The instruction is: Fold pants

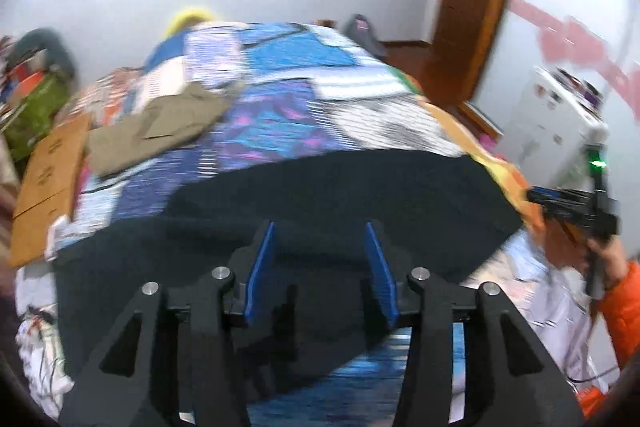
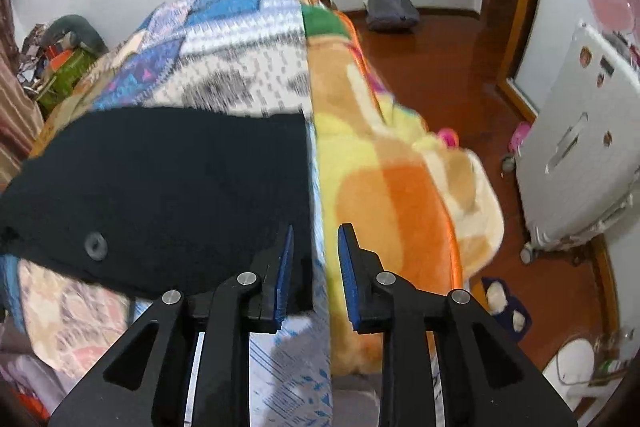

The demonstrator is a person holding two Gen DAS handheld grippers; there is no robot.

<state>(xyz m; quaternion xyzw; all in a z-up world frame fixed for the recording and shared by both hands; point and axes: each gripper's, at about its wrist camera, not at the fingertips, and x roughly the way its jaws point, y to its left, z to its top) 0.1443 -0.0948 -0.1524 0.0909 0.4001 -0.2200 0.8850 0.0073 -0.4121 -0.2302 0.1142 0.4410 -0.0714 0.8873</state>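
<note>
Both tongs point(image 1: 320, 247) point(image 2: 315, 255) gape over blurred black pants point(image 2: 160, 187).

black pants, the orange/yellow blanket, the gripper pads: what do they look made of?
Black pants: matte, soft fabric, maybe knit or fleece; no sheen, one button showing; blur hides the weave.
Orange and yellow blanket: plush fleece, going by its fuzzy, thick edge.
Right gripper pads: blue, ribbed, probably rubber or printed plastic. Both grippers are open, the left gripper over the pants.

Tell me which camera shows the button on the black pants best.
The right wrist view. There the round dark button sits in plain sight on the black pants, left of the open right gripper. The left wrist view shows the pants as a blurred dark spread, with no button visible.
</note>
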